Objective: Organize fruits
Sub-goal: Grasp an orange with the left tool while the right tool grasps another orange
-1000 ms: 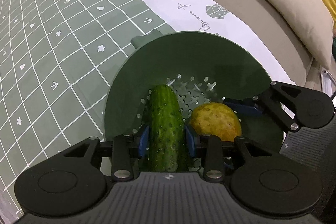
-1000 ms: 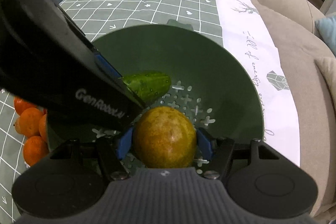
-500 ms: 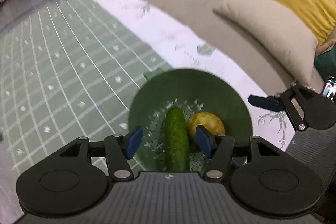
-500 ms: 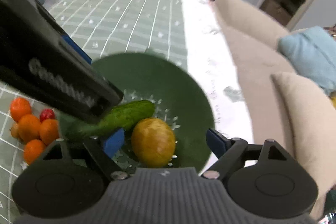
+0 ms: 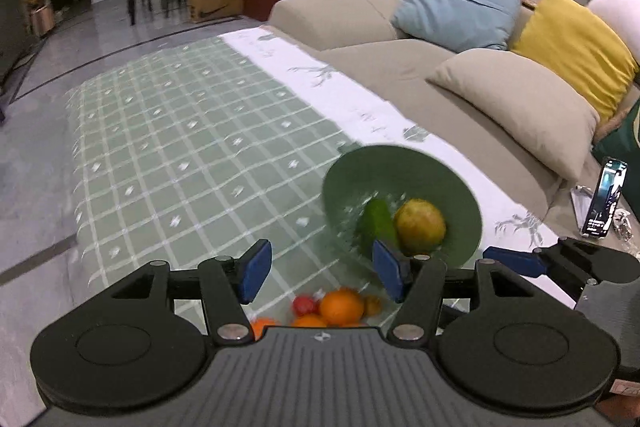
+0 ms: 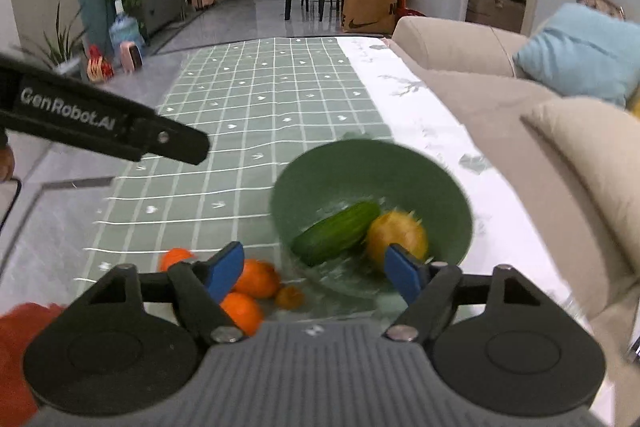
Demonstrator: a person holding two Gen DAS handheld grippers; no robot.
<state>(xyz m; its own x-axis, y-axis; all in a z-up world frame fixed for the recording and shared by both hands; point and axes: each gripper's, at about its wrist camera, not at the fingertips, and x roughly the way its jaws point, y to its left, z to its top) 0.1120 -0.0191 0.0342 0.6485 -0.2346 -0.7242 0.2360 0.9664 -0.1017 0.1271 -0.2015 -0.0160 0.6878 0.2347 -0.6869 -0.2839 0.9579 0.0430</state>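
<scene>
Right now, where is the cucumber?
The cucumber lies inside the green colander bowl, touching the yellowish round fruit on its right in the right wrist view; loose oranges sit outside, nearer the camera.

Bowl (image 6: 400, 171): matt green plastic. Cucumber (image 6: 336, 233): bumpy skin with a slight sheen. Yellow fruit (image 5: 420, 227): smooth, dull, mottled peel. Oranges (image 5: 341, 306): glossy peel. Bench cloth (image 5: 192, 147): flat printed fabric. Both tools, left (image 5: 320, 277) and right (image 6: 312, 273): matt black plastic, blue pads (image 5: 254, 271), bare metal screws. Sofa (image 5: 400, 59): woven beige cloth.
</scene>
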